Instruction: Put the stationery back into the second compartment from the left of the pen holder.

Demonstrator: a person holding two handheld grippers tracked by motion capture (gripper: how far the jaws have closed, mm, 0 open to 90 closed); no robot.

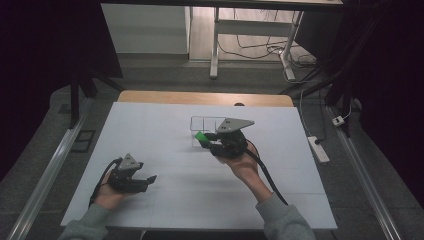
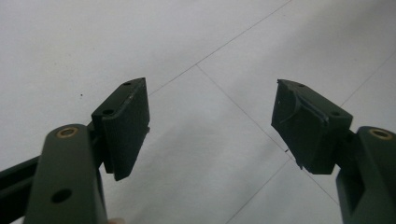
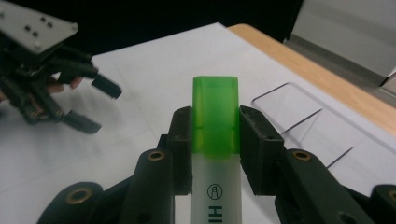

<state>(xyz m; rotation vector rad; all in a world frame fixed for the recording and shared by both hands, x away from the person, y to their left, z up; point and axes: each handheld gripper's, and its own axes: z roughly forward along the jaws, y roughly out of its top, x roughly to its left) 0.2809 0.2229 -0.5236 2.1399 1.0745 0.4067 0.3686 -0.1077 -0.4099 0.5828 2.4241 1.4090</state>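
Right gripper at frame centre clamps the green-capped highlighter; left gripper, lower left, jaws apart.

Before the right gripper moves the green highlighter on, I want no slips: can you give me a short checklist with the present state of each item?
1. Right gripper shut on the highlighter: ok, jaws press both sides.
2. Highlighter cap on: ok, green cap in place.
3. Clear tray close beside the right gripper: ok.
4. Tray compartments free: cannot tell, the tray is partly hidden in the high view.
5. Left gripper clear of the path: ok, open, holding nothing, apart near the front of the white table.
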